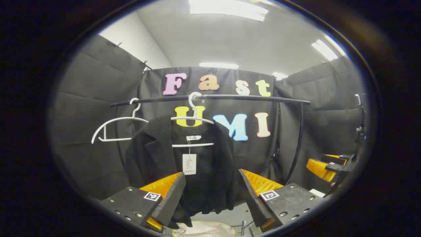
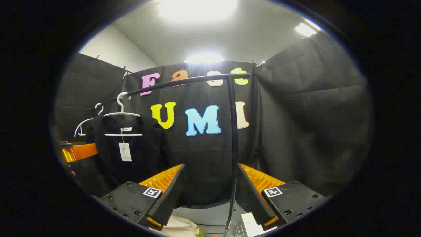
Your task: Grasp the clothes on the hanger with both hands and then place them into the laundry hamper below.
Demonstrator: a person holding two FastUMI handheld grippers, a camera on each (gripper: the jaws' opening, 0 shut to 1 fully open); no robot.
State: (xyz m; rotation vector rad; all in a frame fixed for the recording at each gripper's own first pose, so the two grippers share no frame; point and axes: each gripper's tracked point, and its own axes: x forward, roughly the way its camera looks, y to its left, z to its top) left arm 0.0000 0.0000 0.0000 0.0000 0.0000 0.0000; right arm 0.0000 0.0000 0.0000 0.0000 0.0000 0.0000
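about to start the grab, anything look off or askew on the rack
The black jacket hangs lopsided on its white hanger, bunched toward one side. An empty hanger hangs beside it.

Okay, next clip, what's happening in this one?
A person holds a two-finger gripper in each hand in front of a clothes rail. A black jacket with a white tag hangs on a white hanger; a second, bare hanger hangs beside it. The left gripper is open and faces the jacket, its fingers apart and not on the cloth. The right gripper is open too, off to the side by the rail's post. The hamper's rim shows below. Nothing is grasped yet.
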